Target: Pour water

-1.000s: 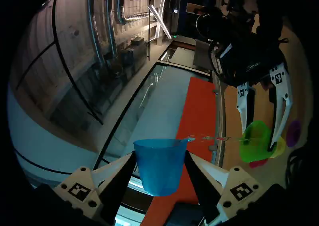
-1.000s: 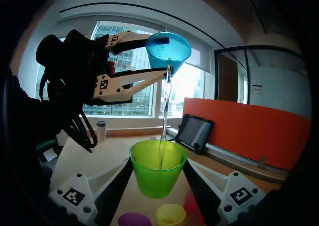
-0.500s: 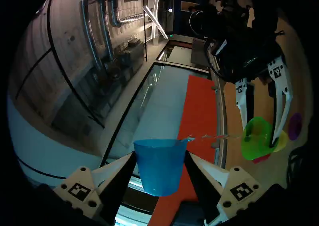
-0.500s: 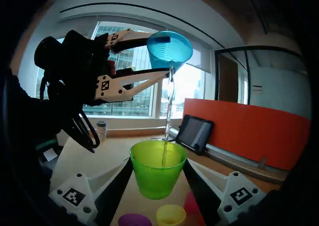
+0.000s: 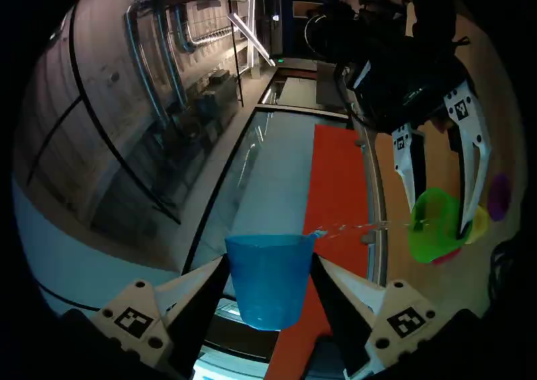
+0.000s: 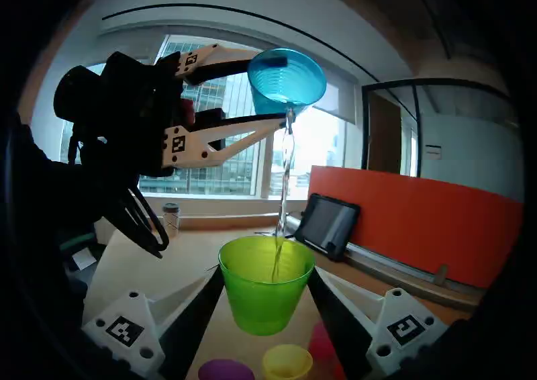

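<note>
Water point(image 6: 285, 178) falls from blue cup point(image 6: 286, 78) pinched in left tongs point(image 5: 270, 272) into green cup point(image 6: 266, 301) pinched in right tongs point(image 6: 266, 276).

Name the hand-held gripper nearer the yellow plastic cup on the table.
Right. The right hand-held gripper holds a green plastic cup just above the yellow plastic cup; the left hand-held gripper tips a blue plastic cup high above it.

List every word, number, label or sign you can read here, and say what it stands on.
No text here can be read.
Small wall sign: too small to read.
Square markers on the right gripper and the left gripper: black-and-white patterns, no letters.
Blue cup, green cup: no print visible.
</note>
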`<state>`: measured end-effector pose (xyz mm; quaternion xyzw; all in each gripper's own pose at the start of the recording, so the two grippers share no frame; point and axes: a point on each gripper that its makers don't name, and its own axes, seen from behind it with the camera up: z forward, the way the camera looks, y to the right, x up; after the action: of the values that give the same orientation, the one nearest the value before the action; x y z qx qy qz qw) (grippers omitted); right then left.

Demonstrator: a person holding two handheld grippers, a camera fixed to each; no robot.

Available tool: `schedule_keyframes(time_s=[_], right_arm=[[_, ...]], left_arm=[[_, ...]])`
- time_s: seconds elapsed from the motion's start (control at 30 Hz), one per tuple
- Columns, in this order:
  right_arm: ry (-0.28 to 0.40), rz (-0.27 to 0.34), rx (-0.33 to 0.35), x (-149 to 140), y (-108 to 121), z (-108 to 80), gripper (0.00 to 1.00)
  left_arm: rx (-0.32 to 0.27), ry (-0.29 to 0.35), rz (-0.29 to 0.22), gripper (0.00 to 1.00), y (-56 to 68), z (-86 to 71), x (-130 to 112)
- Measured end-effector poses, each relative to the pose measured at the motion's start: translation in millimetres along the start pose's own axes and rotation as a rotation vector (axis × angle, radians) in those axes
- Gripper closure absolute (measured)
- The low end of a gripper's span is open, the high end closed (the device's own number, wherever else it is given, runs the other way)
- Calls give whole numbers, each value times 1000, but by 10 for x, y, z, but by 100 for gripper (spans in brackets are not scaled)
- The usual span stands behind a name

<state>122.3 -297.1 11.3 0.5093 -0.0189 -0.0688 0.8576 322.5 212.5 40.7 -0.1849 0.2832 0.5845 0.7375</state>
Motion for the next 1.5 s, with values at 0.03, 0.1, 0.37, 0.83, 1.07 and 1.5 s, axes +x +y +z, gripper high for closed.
schedule_keyframes(time_s=[0.03,0.1,0.37,0.83,1.07,1.5], right_arm=[[0,0,0,-1,3,0,10],[0,-1,-1,-2,8,0,10],[0,0,-5,2,22,-3,10],[5,-1,-7,25,40,18,11],[5,-3,-9,38,38,12,11],[10,-4,-13,48,39,9,10]], left_arm=[[0,1,4,15,2,3,0],[1,2,11,15,5,8,-1],[7,7,57,15,-19,24,18],[16,15,141,15,-45,17,76],[22,16,176,15,-25,-39,106],[27,24,283,15,21,-33,169]])
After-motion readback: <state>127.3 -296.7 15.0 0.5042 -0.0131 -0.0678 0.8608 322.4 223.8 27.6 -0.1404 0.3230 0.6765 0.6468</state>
